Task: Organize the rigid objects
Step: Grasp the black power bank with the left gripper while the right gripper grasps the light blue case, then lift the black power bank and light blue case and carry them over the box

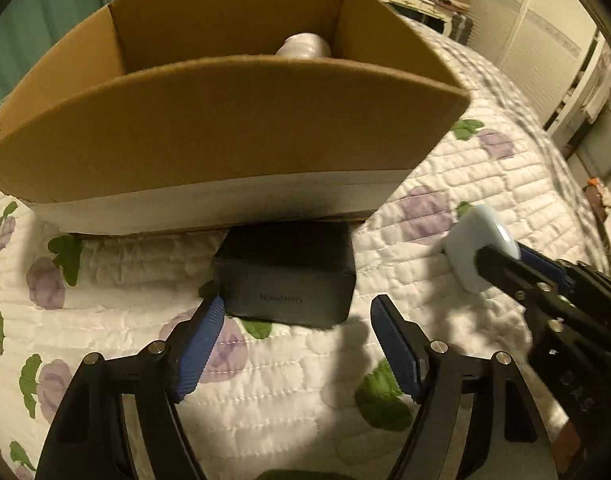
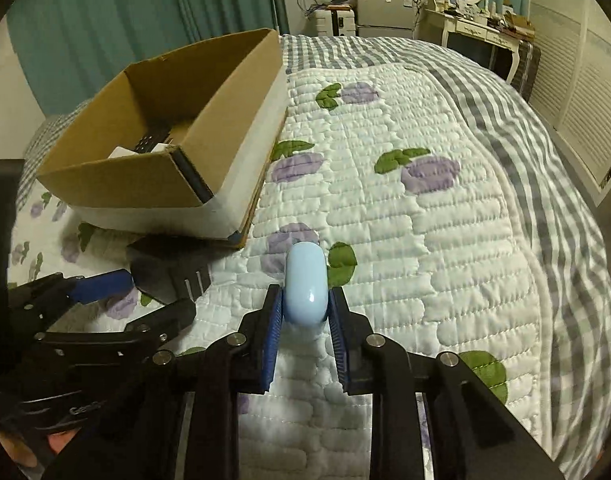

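Quilted bed [image 2: 405,240] under me. Cardboard box [image 1: 225,128] holds a whitish rounded object [image 1: 305,46]; only my right view shows a dark ridged item [image 2: 151,142] inside. Black box [image 1: 285,276] beside it, before my left gripper [image 1: 297,344], jaws wide. Right gripper [image 2: 305,312] clamps the pale blue case [image 2: 306,288].

Dim warm light, fisheye-warped edges, soft blur
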Available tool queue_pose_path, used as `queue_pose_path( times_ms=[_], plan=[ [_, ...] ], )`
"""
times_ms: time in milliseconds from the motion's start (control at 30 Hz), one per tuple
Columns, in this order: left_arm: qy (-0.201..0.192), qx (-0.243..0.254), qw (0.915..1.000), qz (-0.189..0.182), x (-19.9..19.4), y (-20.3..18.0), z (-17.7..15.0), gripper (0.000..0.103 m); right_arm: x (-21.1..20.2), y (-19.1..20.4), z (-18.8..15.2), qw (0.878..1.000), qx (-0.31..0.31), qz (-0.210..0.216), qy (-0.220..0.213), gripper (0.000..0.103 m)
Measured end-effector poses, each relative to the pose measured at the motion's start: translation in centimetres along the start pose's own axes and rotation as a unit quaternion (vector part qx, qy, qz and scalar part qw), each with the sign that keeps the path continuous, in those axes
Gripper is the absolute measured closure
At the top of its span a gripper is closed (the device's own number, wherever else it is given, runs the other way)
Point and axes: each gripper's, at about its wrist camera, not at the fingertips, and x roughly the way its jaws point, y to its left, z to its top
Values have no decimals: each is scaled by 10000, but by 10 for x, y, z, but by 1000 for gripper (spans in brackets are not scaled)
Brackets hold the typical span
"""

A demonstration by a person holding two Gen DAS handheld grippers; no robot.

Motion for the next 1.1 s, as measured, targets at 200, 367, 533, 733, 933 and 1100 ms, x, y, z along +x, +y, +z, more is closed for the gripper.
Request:
queue_pose_path(
  times_ms=[200,367,533,733,933,1100],
  plan=[
    [6,-116,9999,35,2,10,3,24,5,-7,-3,9998,159,110,-27,80],
    [-65,71,10000,13,10,12,15,24,6,-9,-3,9997,214,136,-13,80],
    [-102,89,9999,-19,13,16,20,25,6,-9,-3,9997,231,117,6,80],
    [-329,243,9992,-33,-2,14,19,35,4,-6,-2,9998,198,74,17,81],
    [-270,155,9994,-148,-10,23,16,35,-10,4,-1,9999,122,31,-70,81],
    [-277,44,9993,-251,-33,32,11,35,-30,12,3,9998,75,-5,-158,81]
  ],
)
